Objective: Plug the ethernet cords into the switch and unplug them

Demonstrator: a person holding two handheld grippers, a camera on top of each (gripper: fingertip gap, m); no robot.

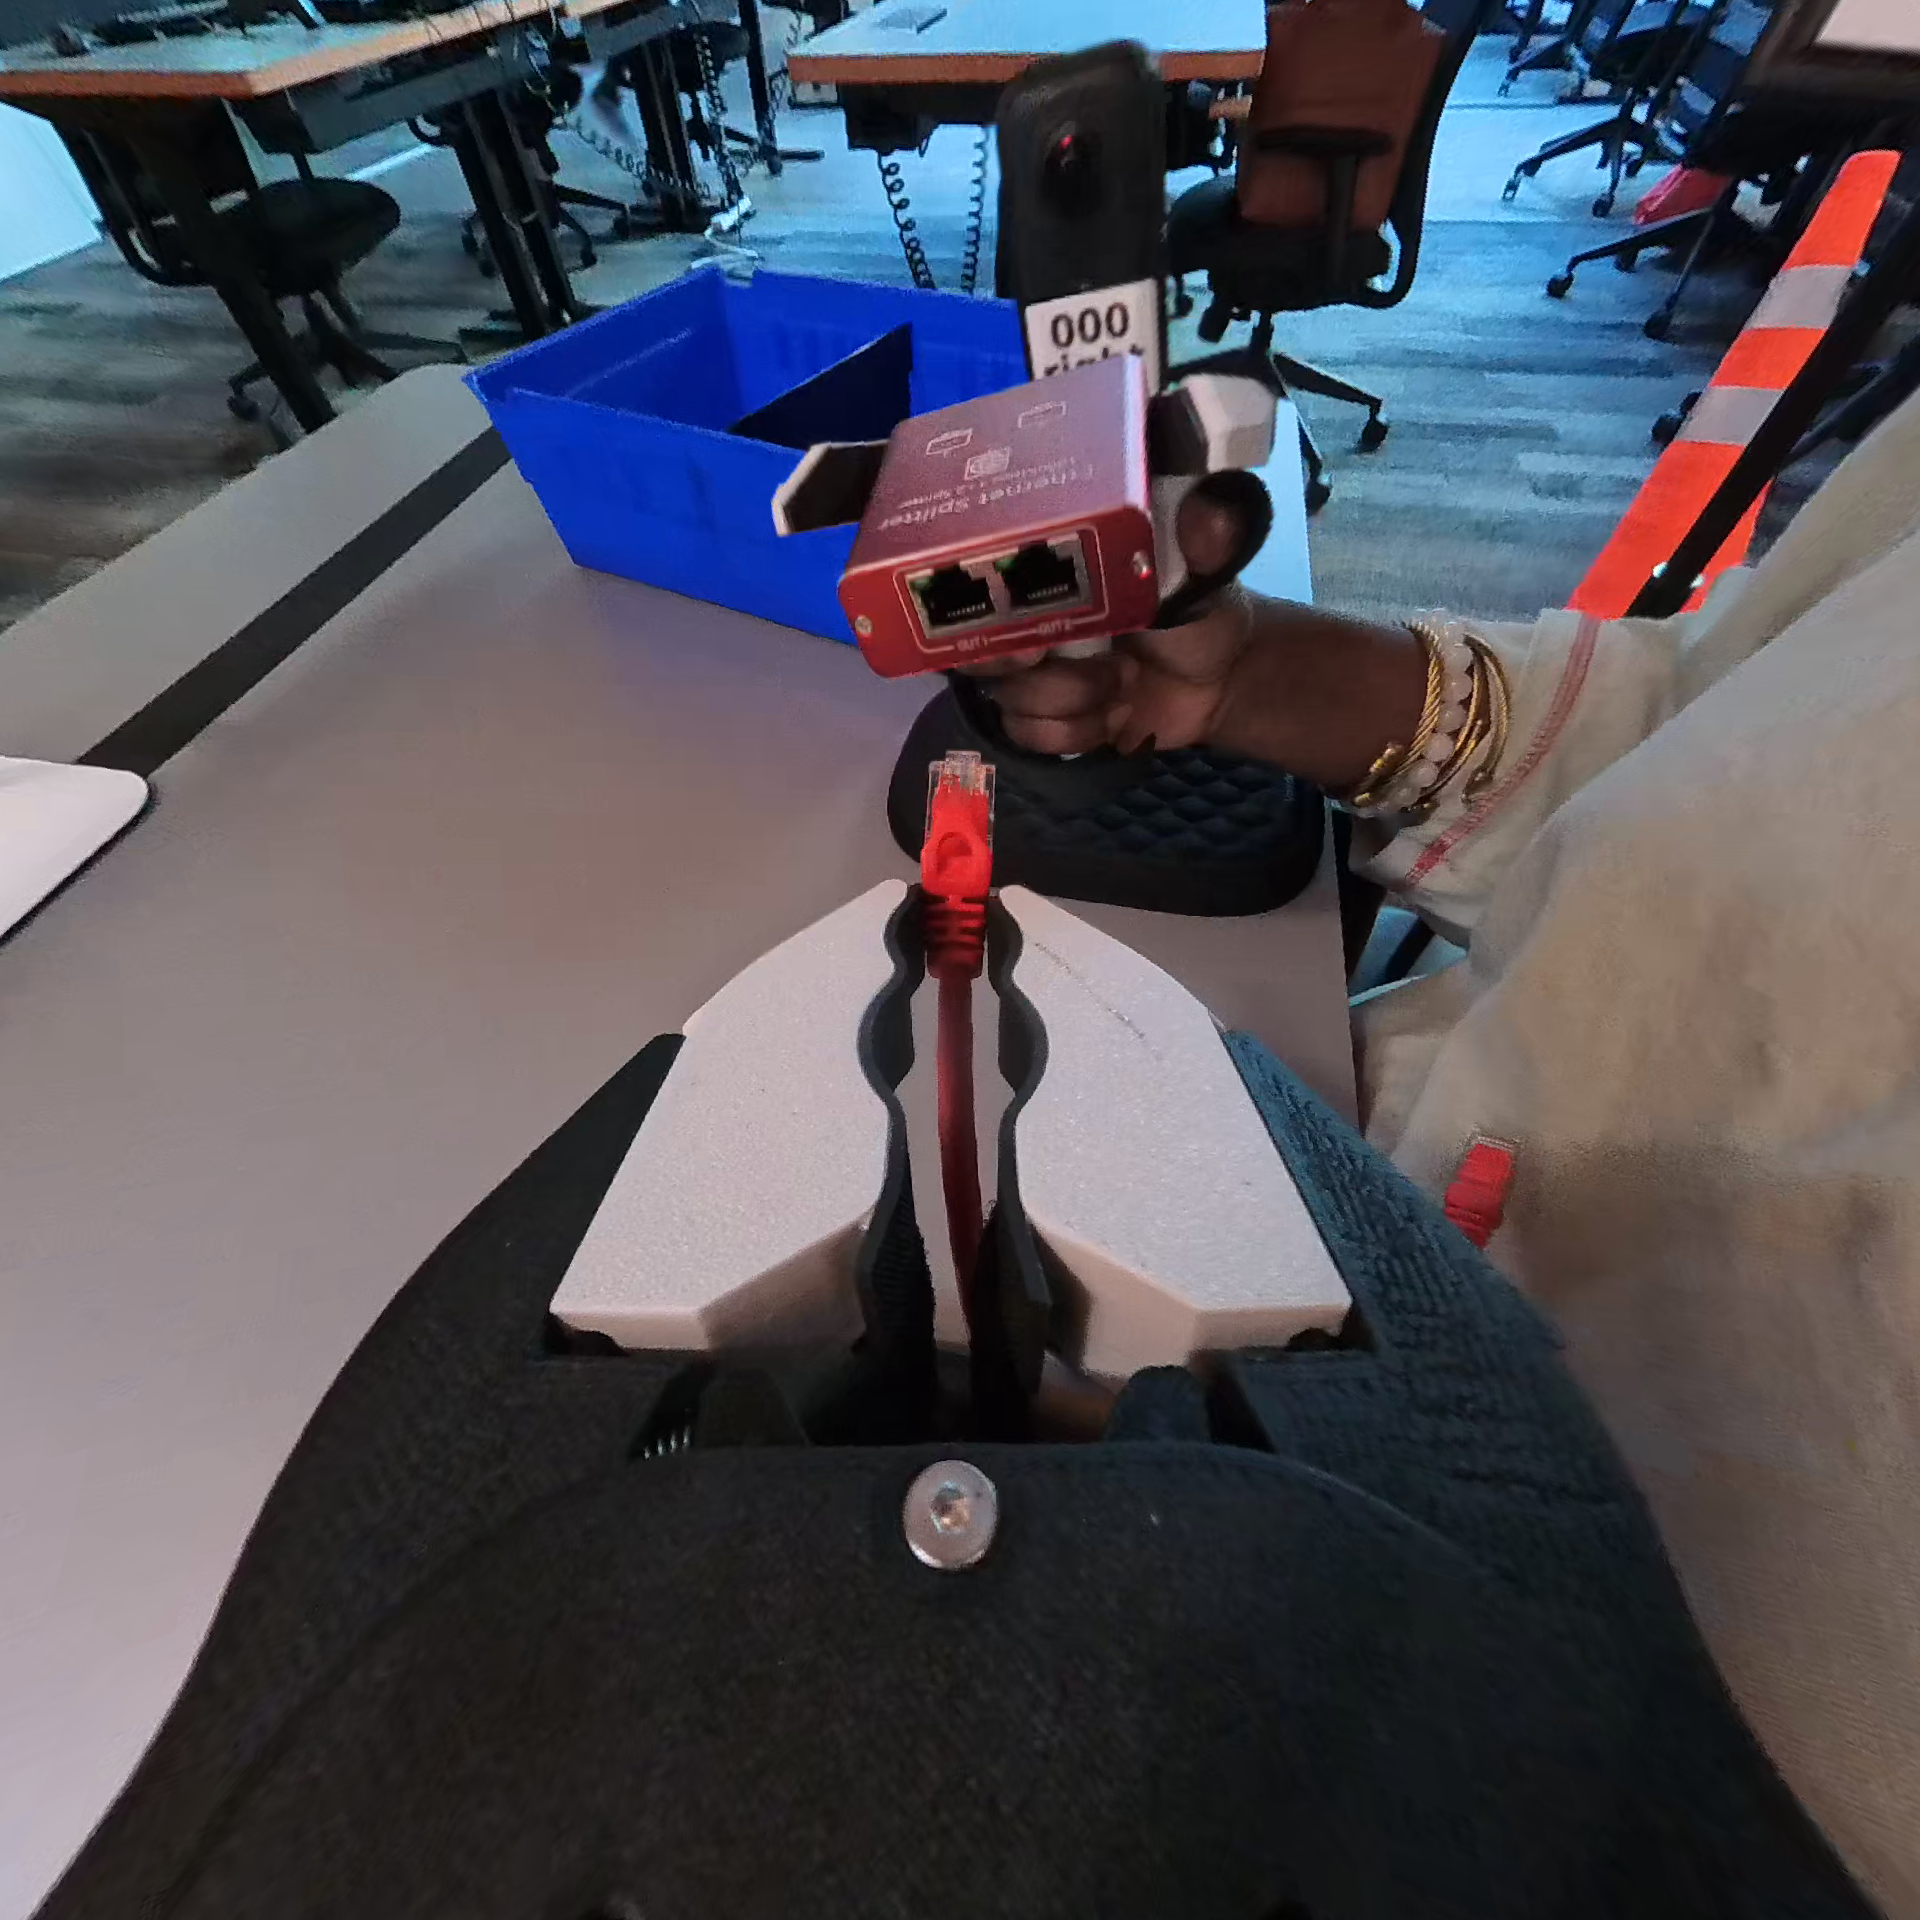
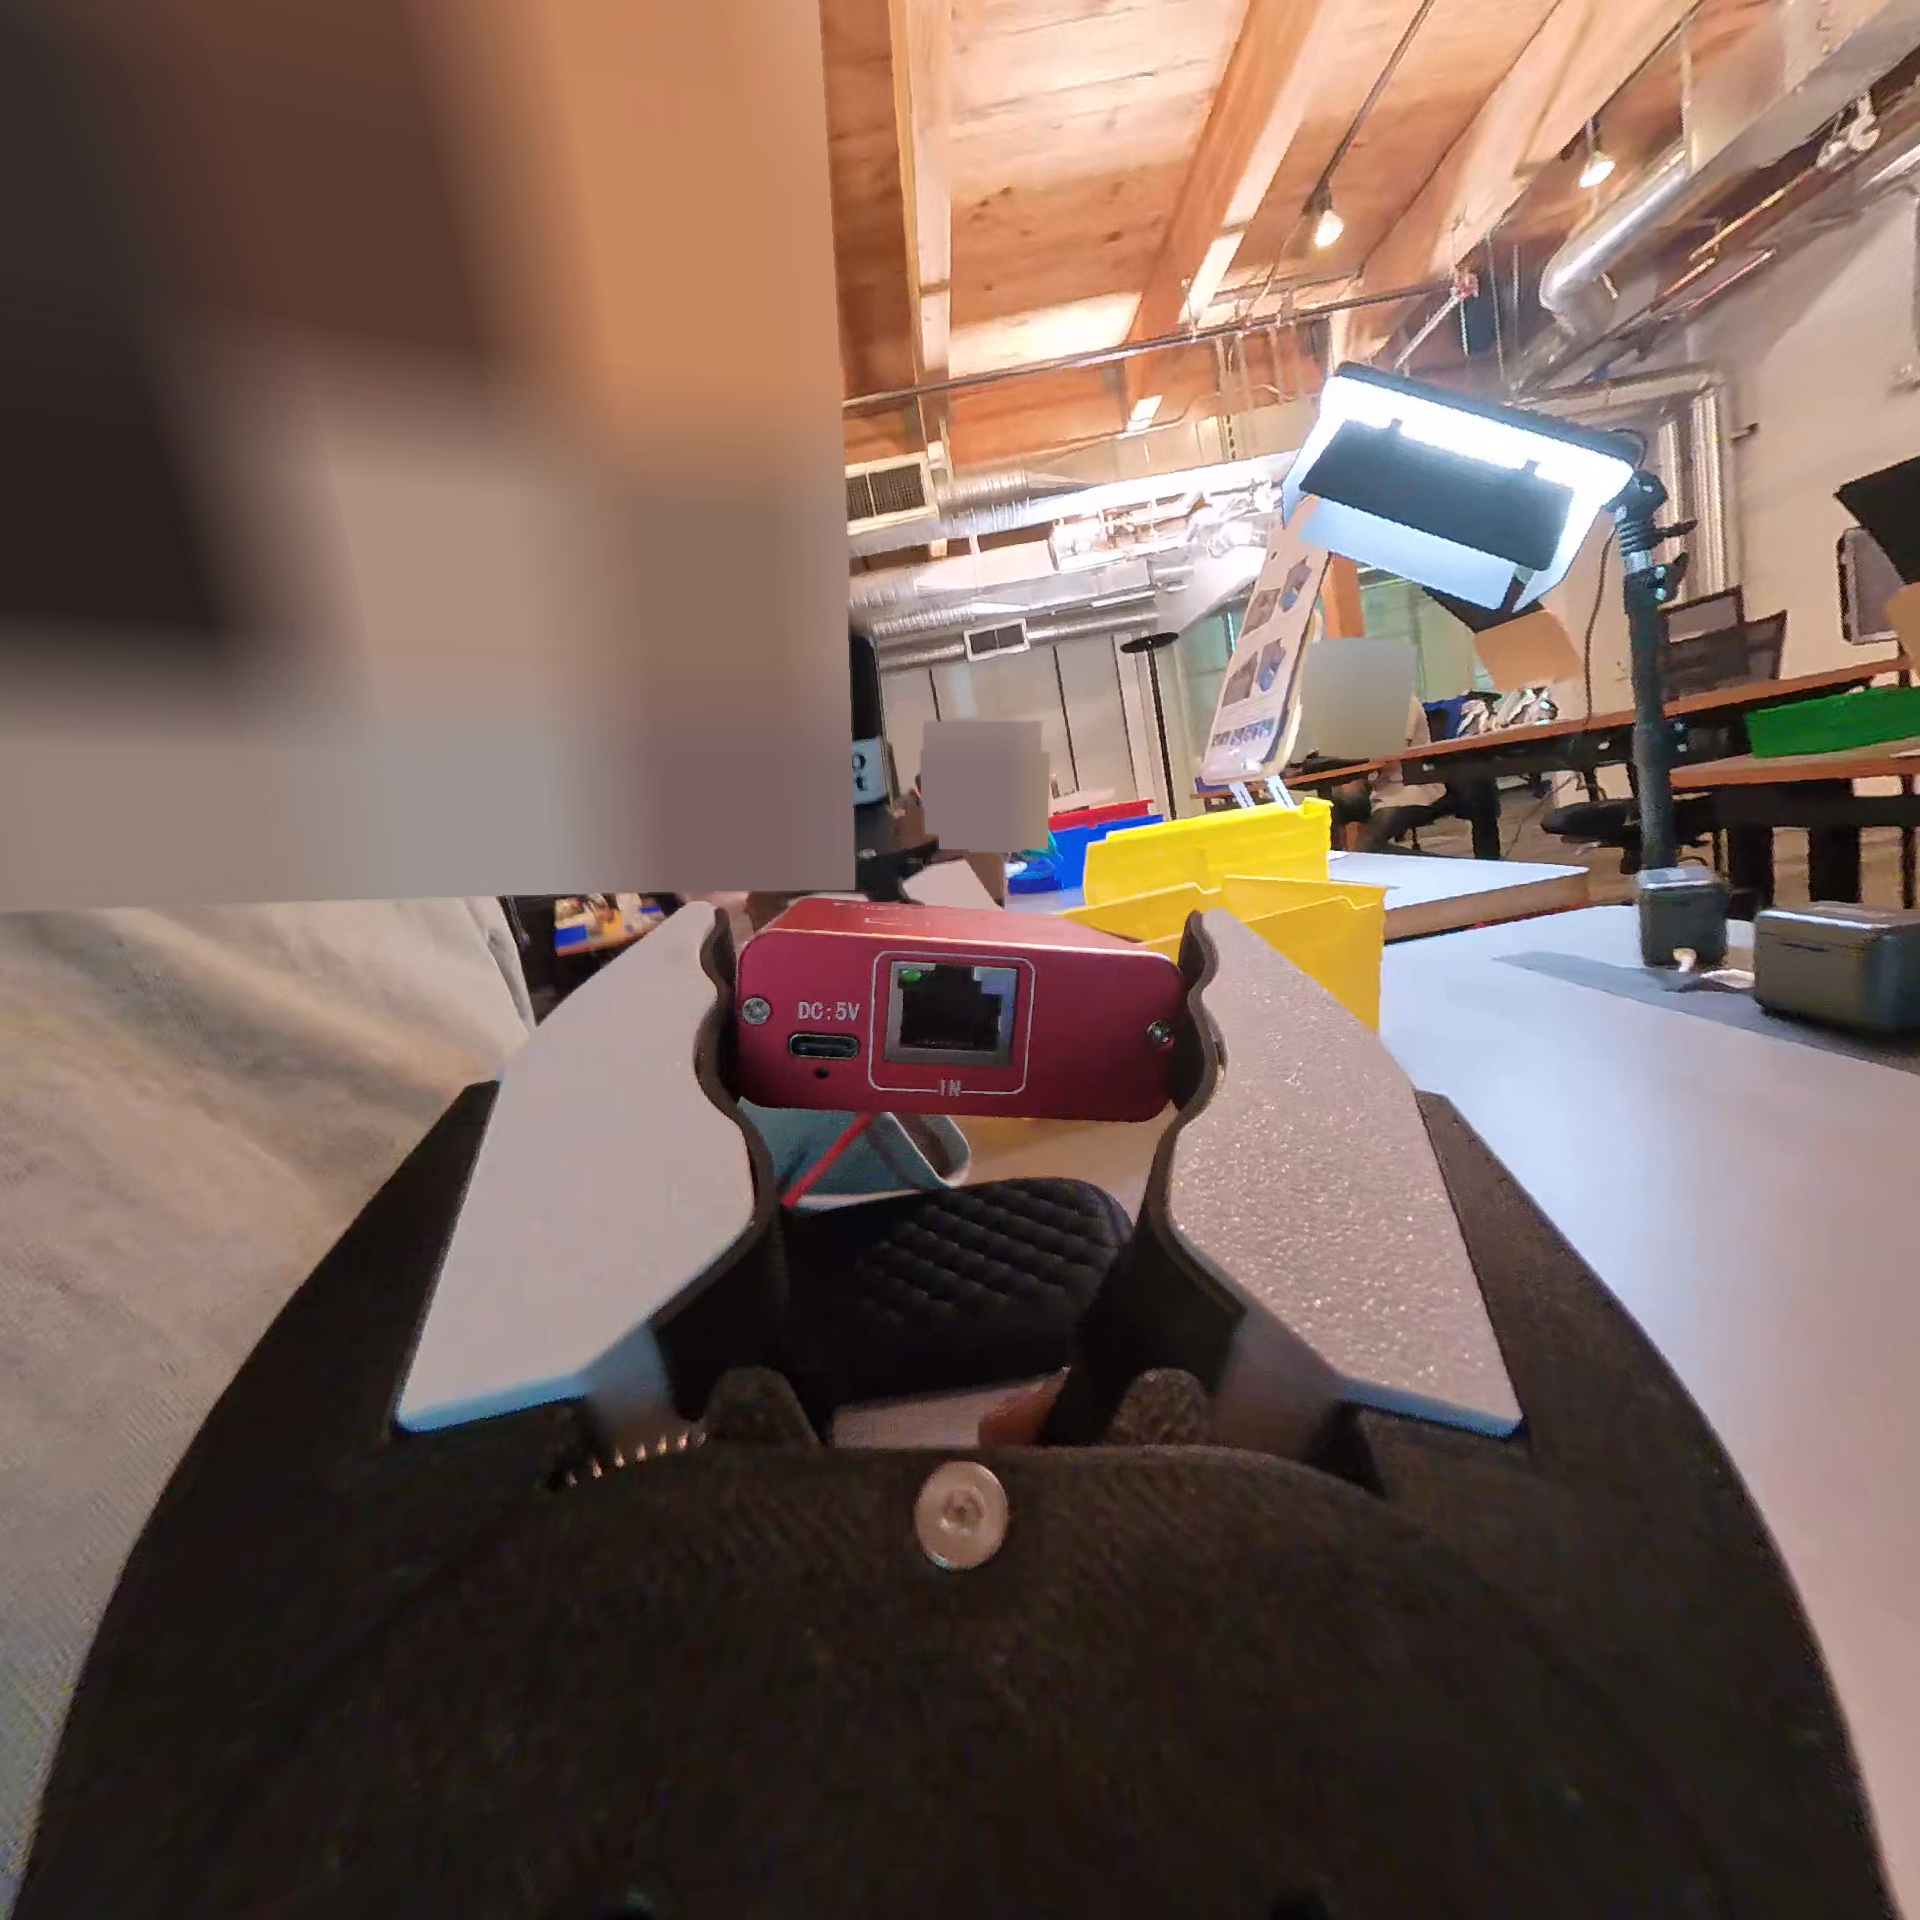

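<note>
My left gripper [image 1: 948,891] is shut on a red ethernet cord [image 1: 958,1039]; its clear plug [image 1: 960,781] sticks out past the fingertips and points up at the switch. The switch [image 1: 1003,520] is a small red metal box with two empty side-by-side ports [image 1: 1000,595] facing the plug, a short gap above it. My right gripper [image 2: 956,920] is shut on the switch [image 2: 958,1023] and holds it in the air by its sides; this view shows its other end with one empty port. The cord's other red plug [image 1: 1480,1184] lies against the person's sleeve.
A blue bin [image 1: 727,436] stands on the grey table [image 1: 416,831] behind the switch. A black quilted pad [image 1: 1122,831] lies under the right hand. Yellow bins [image 2: 1247,894] and a lamp stand [image 2: 1652,748] are on the far side. The person's sleeve [image 1: 1662,935] fills the right. Some 8 centimeters of space lies between my two pairs of fingers.
</note>
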